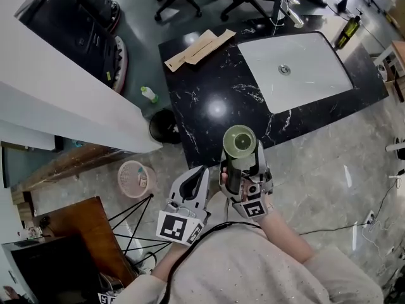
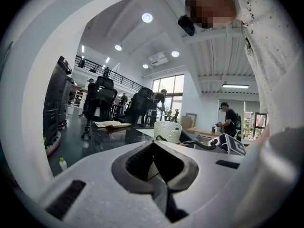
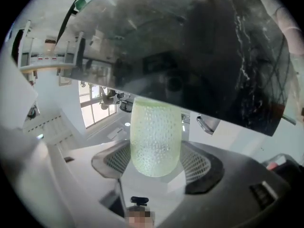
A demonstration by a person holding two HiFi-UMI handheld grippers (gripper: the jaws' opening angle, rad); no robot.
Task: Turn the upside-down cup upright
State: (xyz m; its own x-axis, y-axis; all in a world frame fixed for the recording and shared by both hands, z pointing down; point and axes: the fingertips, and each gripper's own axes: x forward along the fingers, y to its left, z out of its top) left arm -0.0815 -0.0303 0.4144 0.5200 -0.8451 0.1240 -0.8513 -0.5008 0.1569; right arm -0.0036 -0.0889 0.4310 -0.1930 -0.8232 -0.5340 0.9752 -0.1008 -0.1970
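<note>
A pale green, bumpy-textured cup [image 1: 239,145] is gripped by my right gripper [image 1: 243,170], which is shut on its lower body. In the head view the cup's mouth faces up at the camera, and it hangs in the air just off the front edge of the black marble counter [image 1: 202,100]. In the right gripper view the cup [image 3: 156,137] stands between the jaws of my right gripper [image 3: 156,161], and the counter [image 3: 199,46] appears inverted above it. My left gripper [image 1: 197,181] is beside it to the left, shut and empty. The left gripper view shows the cup [image 2: 167,130] ahead.
A white sink [image 1: 297,68] with a faucet [image 1: 285,8] is set in the counter's right half. Flat cardboard [image 1: 199,46] lies at the counter's far left. A dark bottle [image 1: 348,30] stands at the far right. A pink basket [image 1: 136,177] and a black bin [image 1: 164,125] sit on the floor.
</note>
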